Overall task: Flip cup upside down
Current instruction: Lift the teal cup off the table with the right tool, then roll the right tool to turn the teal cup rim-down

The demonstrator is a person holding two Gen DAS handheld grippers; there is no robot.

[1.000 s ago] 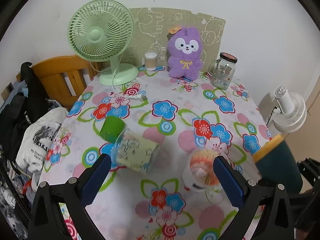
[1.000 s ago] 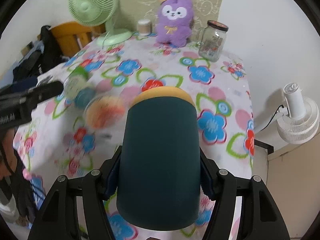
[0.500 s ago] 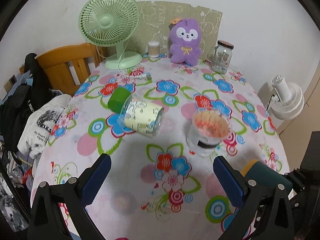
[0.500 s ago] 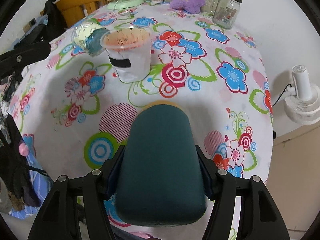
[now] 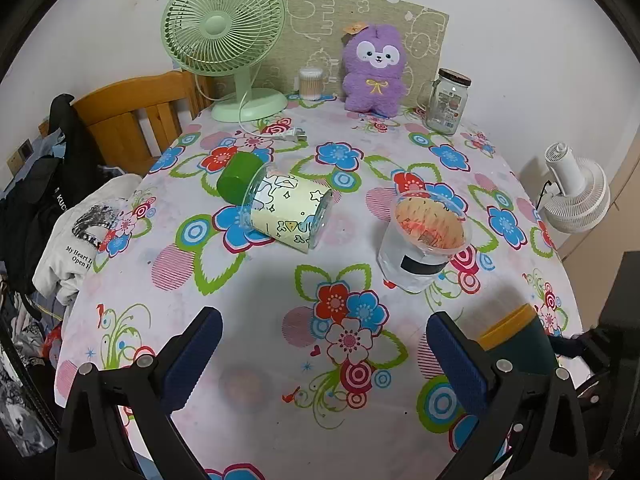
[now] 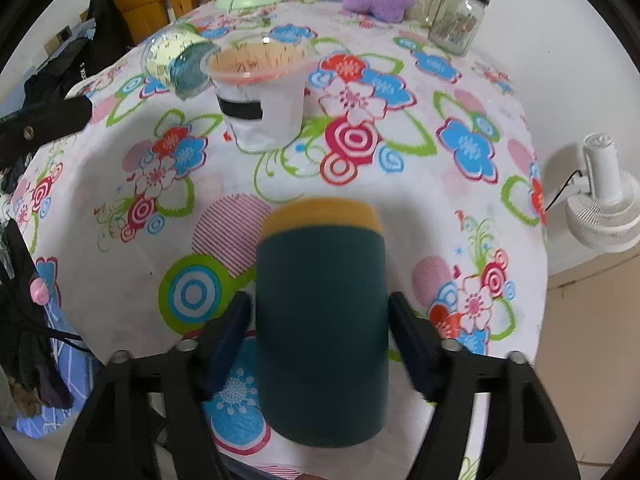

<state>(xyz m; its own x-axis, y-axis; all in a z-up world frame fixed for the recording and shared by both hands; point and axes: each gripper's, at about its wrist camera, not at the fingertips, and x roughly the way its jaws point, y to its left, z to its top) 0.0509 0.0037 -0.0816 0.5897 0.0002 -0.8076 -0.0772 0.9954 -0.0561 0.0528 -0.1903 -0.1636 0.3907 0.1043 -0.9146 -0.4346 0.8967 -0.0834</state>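
A dark teal cup [image 6: 322, 320] with a yellow rim end pointing away from the camera sits between the fingers of my right gripper [image 6: 320, 328]. The fingers stand slightly apart from its sides, so the jaws are open around it. The cup looks blurred. It also shows in the left wrist view [image 5: 516, 344] at the lower right, near the table's front edge. My left gripper [image 5: 324, 344] is open and empty above the front of the flowered tablecloth [image 5: 248, 288].
A clear plastic cup [image 5: 424, 240] stands mid-table. A green-lidded jar [image 5: 276, 204] lies on its side. A green fan [image 5: 224, 36], purple plush [image 5: 374, 70], cotton swab pot [image 5: 310, 84] and glass jar [image 5: 446, 100] stand at the back. A white fan [image 5: 576, 192] is off the right edge.
The right gripper has lowered the teal cup toward the table's front edge and its fingers have opened off the cup's sides. The left gripper has drawn back and up.
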